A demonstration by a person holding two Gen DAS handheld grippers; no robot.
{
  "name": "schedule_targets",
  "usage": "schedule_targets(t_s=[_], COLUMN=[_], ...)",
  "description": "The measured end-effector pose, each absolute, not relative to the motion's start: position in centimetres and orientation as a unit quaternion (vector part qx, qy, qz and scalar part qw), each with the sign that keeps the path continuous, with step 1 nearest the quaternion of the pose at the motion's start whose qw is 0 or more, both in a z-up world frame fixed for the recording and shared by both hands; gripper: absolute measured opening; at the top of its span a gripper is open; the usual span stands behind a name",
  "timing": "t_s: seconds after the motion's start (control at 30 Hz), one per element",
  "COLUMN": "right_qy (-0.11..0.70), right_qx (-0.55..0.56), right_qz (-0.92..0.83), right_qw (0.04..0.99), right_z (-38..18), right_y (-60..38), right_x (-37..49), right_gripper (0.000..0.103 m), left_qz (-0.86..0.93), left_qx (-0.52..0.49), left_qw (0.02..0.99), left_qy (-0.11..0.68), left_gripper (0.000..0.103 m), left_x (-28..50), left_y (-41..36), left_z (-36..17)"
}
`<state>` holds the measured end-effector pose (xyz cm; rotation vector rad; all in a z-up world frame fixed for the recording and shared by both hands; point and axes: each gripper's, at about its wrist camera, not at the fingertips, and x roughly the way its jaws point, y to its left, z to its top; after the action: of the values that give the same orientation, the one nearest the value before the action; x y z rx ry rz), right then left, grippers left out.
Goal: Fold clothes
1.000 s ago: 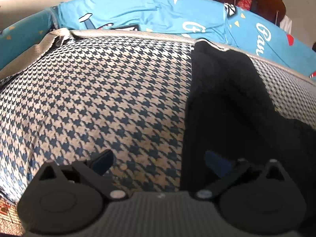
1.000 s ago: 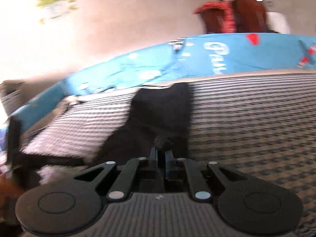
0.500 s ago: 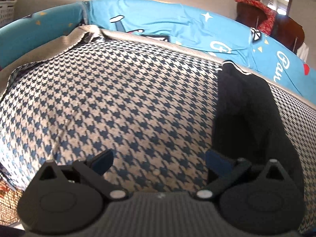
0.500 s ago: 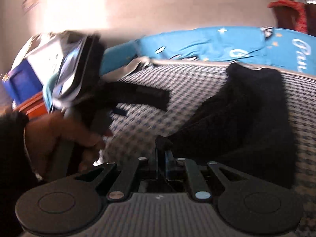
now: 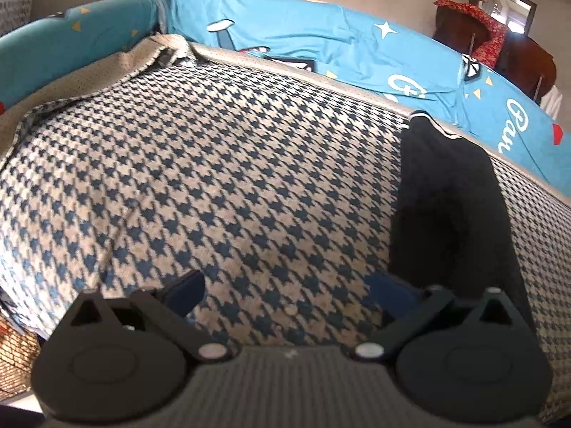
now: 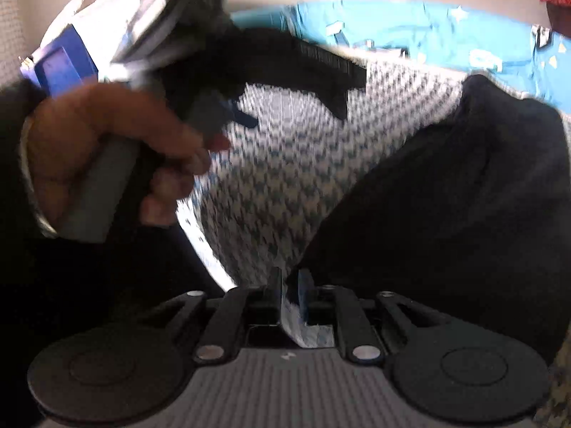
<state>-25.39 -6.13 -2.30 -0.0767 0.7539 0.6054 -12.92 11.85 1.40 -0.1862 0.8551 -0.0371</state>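
A black garment lies on the houndstooth cover, stretching from the far edge toward me at the right. My left gripper hovers open over bare cover, its right finger close to the garment's left edge. In the right wrist view the black garment fills the right side, and its near corner runs down to my right gripper. That gripper is shut on the corner, with only a thin slit between the fingers. A hand holds the left gripper at the upper left, blurred.
A bright blue printed sheet rims the far side of the bed. A dark wooden chair with red cloth stands behind it at the right. The cover's beige underside is turned up at the far left corner.
The right gripper has swung left with the garment corner, so the hand and left gripper now loom large in its view. The left gripper has drifted left, away from the garment.
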Motion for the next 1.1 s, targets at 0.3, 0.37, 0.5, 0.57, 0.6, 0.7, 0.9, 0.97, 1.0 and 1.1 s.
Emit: schedule_targets(t_s=[0.3,0.37,0.5,0.57,0.6,0.7,0.9,0.97,1.0,1.1], right_qy=[0.330,0.326,0.318,0.313,0.311,0.304,0.311,0.314,0.315,0.318], right_qx=[-0.019,-0.018,-0.016,-0.015,-0.014,-0.012,-0.018,-0.020,-0.021,-0.024], right_qz=[0.246,0.226,0.185,0.164,0.154,0.123,0.094,0.084,0.079,0.064], right_qw=[0.911,0.918,0.930,0.935,0.938,0.945,0.946,0.946,0.946,0.946], right_z=[0.3,0.4,0.6,0.7,0.8,1.0,0.5,0.3,0.2,0.0], right_y=[-8.1,-8.3,-8.6,-8.8,-8.9,-9.1,-8.6,-8.4,-8.3,-8.1], right_x=[-22.9,-21.7,-19.4,-18.2,-17.6,-15.9,-13.9,-13.2,-12.9,-11.9], right_gripper=[0.017,0.017,0.023,0.025,0.025,0.026,0.027,0.027,0.027,0.027], left_qz=[-0.034,-0.039,-0.039,-0.036,-0.034,-0.030,-0.029,-0.030,-0.030,-0.031], left_qx=[-0.087,-0.078,-0.066,-0.065,-0.068,-0.091,-0.096,-0.094,-0.094,-0.098], left_qw=[0.900,0.902,0.905,0.906,0.906,0.902,0.902,0.903,0.904,0.902], left_qy=[0.425,0.422,0.418,0.418,0.417,0.421,0.419,0.417,0.417,0.419], left_gripper=[0.103,0.103,0.103,0.103,0.103,0.103,0.103,0.103,0.103,0.103], left_x=[-10.1,-9.2,-7.4,-6.7,-6.5,-6.1,-5.9,-5.9,-5.9,-5.8], left_y=[11.8,11.8,11.9,12.1,12.2,12.6,12.6,12.5,12.5,12.4], left_z=[3.3,3.8,4.4,4.3,4.2,3.7,3.2,3.2,3.1,3.0])
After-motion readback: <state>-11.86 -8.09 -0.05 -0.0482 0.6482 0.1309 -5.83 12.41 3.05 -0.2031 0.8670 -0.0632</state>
